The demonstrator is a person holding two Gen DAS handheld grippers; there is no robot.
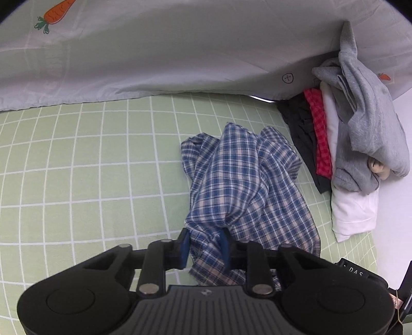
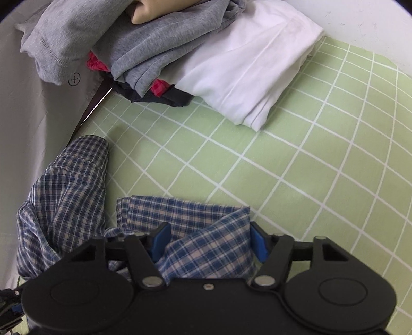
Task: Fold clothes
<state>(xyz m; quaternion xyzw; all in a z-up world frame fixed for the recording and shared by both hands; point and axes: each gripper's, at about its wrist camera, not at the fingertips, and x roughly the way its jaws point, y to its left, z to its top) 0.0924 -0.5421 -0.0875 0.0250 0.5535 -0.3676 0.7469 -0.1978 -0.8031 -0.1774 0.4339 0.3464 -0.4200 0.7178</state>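
Observation:
A blue and white plaid shirt lies crumpled on the green checked bed sheet. My left gripper has its blue pads close together with a bunch of the shirt's fabric pinched between them. In the right wrist view the same plaid shirt lies under my right gripper. Its jaws stand wide apart around a folded corner of the shirt, with gaps beside the cloth. Another part of the shirt is heaped at the left.
A pile of clothes sits at the bed's edge: grey garments, a red checked one, a dark one and a white one. A pale quilt with carrot prints lies behind. A white wall borders the bed.

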